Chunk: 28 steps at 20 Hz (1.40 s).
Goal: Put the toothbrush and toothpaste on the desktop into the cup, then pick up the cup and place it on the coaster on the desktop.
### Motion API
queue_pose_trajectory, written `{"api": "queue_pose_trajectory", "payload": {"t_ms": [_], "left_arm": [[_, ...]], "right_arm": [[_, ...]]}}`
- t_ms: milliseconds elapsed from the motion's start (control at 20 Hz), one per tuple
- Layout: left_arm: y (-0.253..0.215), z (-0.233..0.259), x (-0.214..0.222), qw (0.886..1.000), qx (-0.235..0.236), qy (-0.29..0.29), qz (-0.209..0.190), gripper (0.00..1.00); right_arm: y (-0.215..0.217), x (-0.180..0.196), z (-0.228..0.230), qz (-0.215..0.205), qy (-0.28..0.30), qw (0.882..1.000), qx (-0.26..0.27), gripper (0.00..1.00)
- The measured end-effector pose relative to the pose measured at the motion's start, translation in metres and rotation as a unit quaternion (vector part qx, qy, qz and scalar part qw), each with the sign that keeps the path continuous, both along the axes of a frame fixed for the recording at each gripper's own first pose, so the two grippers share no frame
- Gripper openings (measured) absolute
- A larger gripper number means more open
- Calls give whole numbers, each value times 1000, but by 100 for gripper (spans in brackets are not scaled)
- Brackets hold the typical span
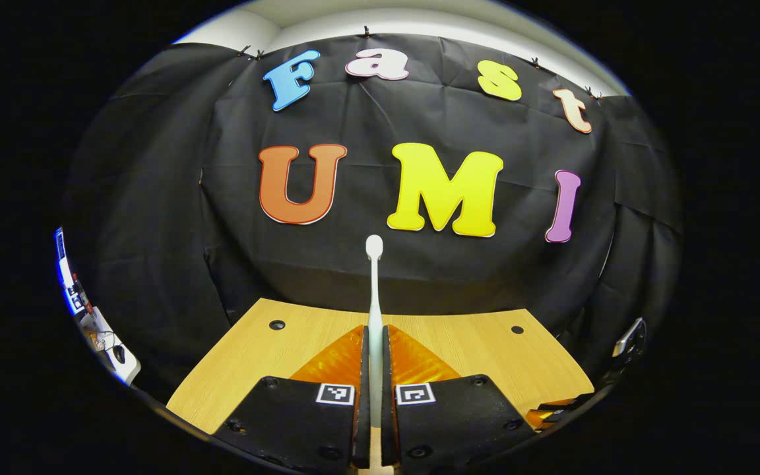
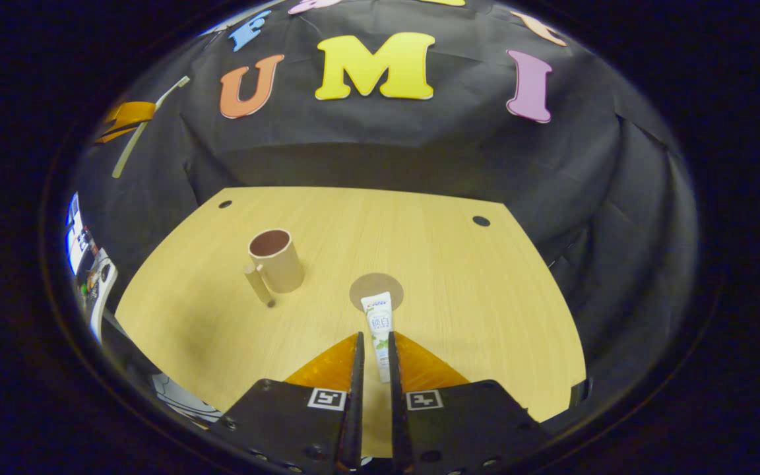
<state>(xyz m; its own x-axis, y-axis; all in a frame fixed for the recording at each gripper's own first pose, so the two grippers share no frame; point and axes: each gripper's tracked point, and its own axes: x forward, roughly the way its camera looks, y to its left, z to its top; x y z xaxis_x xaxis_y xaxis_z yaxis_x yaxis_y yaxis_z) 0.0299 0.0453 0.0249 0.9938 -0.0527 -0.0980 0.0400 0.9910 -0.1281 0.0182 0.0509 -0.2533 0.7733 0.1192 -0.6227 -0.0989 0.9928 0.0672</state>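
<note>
A: Left gripper view first: what have you got?

B: My left claw (image 1: pixel 375 369) is clamped on the toothbrush (image 1: pixel 374 290), both fingers pressing its white handle. It stands straight up the middle of the frame, head at the top against the black cloth, above the far edge of the worktop (image 1: pixel 459 343).

A: And the right gripper view?

B: My right claw (image 2: pixel 375 359) grips the toothpaste (image 2: pixel 379 330), the tube pinched between both fingers at lower centre, its far end overlapping the round brown coaster (image 2: pixel 380 285) in the picture. The cup (image 2: pixel 276 260) stands upright on the worktop left of centre, well apart from the coaster, handle toward the lower left.

A: Can you see your other hand there?

B: Yes, upper left of the frame: the left claw with the toothbrush slanting through it, held high above the worktop
</note>
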Motion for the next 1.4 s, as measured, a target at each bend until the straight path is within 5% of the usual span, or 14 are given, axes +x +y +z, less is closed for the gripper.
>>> {"api": "queue_pose_trajectory", "payload": {"t_ms": [200, 300, 800, 850, 900, 1000, 1200, 1400], "left_arm": [[6, -3, -9, 1000, 17, -1, 8, 9], [8, -5, -15, 1000, 22, 1, 15, 9], [13, -20, -55, 998, 39, 27, 52, 9], [14, -21, -57, 997, 38, 30, 54, 10], [14, -21, -58, 997, 35, 31, 55, 10], [10, -19, -56, 998, 31, 32, 55, 10], [1, -14, -49, 999, 19, 23, 44, 10], [-13, -4, -29, 1000, 5, 4, 17, 10]], "right_arm": [[0, 21, -39, 6, 51, 999, -3, 28], [1, 30, -59, 16, 73, 997, -14, 43], [4, 52, -127, 63, 174, 982, -45, 53], [7, 50, -121, 67, 174, 981, -46, 39], [10, 50, -128, 76, 177, 980, -46, 42], [6, 51, -123, 86, 178, 980, -27, 29], [3, 55, -89, 85, 99, 991, -2, 20], [-2, 38, 47, 84, -53, 994, 45, 16]]}}
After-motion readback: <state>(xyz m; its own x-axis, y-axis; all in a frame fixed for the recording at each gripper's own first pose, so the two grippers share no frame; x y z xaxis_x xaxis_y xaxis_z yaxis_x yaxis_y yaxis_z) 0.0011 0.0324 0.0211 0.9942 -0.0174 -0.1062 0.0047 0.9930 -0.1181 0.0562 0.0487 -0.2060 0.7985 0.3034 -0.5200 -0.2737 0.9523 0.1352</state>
